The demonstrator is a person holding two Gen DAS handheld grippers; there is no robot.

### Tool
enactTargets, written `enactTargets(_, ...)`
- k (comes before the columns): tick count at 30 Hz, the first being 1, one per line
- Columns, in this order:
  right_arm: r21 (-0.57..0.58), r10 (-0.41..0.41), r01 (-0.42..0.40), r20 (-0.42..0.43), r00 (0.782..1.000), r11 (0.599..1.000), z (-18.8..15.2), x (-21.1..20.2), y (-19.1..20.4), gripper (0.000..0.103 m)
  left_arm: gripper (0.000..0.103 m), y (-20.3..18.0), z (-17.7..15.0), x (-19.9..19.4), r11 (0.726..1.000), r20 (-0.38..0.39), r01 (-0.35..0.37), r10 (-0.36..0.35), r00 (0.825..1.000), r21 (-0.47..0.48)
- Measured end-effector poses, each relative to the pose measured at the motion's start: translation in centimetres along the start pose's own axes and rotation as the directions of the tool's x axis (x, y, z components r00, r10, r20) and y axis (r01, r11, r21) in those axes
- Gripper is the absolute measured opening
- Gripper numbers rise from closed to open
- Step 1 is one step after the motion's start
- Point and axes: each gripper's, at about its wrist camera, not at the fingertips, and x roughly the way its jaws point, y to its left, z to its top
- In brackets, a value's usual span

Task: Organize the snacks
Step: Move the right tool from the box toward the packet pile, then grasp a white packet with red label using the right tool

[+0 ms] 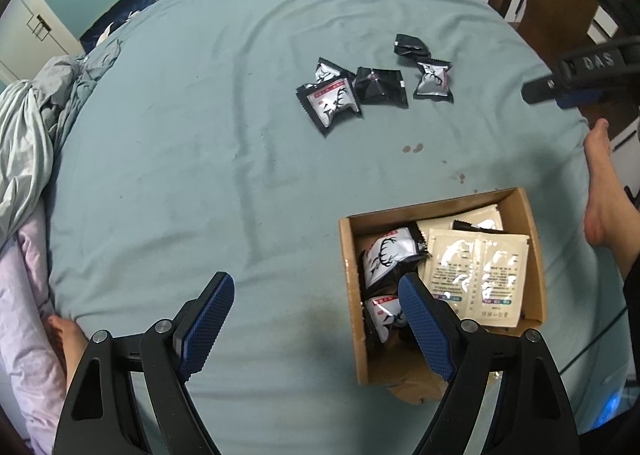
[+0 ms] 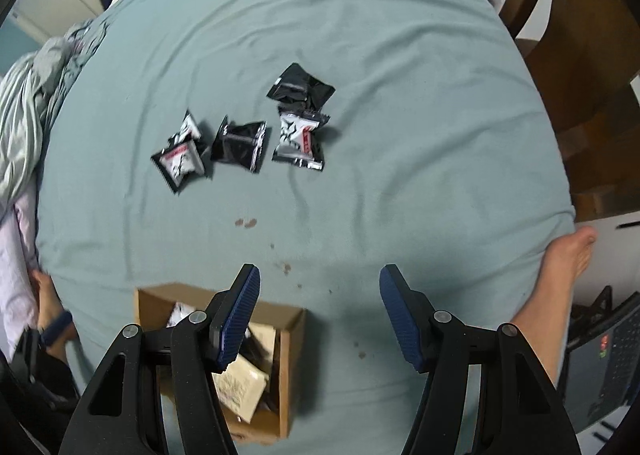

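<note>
On the far left a crumpled grey quilt (image 1: 28, 143) was bunched at the edge of a bed covered by a soft, wrinkled teal sheet (image 1: 200, 135) with a few small dark stains. The left claw (image 1: 316, 305) hung low over the sheet with its blue ribbed pads spread wide apart and nothing between them, its right pad just above the near corner of an open cardboard box (image 1: 524, 215). Farther up the bed lay a loose cluster of five small snack packets: at its left a silver packet with a black antler print (image 1: 330, 103) overlapping another like it, then a plain black packet (image 1: 380, 86), then a second antler packet (image 1: 433, 81) with a crumpled black wrapper (image 1: 412, 45) behind it. The box, stiff with square walls, already held antler packets (image 1: 386, 255) on its left side and flat cream sachets (image 1: 476, 267) on its right. The right claw (image 2: 320, 313) also stood wide open and empty, over bare sheet beside the box and well short of the cluster. The packets looked light, puffy and glossy, so likely slippery and easily crushed; the crimped, saw-toothed end seams seemed the firmest place to pinch, and the soft bed would probably give under any downward press.
</note>
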Motion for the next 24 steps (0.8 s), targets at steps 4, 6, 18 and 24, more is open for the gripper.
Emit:
enactTargets(4, 0.003, -0.06, 0.06, 0.042, 0.997, 0.998, 1.8, 0.8, -0.8, 0.061, 0.085, 0.4, -0.2, 0.2, 1.0, 0.0, -0.018, 0.018, 1.0, -0.005)
enactTargets(6, 0.015, -0.061, 0.06, 0.052, 0.997, 0.998, 2.7, 1.4, -1.5, 0.061, 0.085, 0.6, -0.4, 0.2, 1.0, -0.001, -0.021, 0.021, 1.0, -0.002)
enactTargets(18, 0.022, -0.005, 0.004, 0.044, 0.999, 1.0, 7.2, 6.5, -2.1, 0.061, 0.085, 1.6, -0.6, 3.0, 0.999, -0.091, 0.014, -0.018, 0.996, -0.042)
enactTargets(24, 0.016, 0.075, -0.075, -0.042, 0.996, 0.997, 10.1, 11.7, -0.1, 0.061, 0.085, 1.9, 0.5, 4.5, 0.996, -0.105, 0.028, -0.037, 0.994, -0.089)
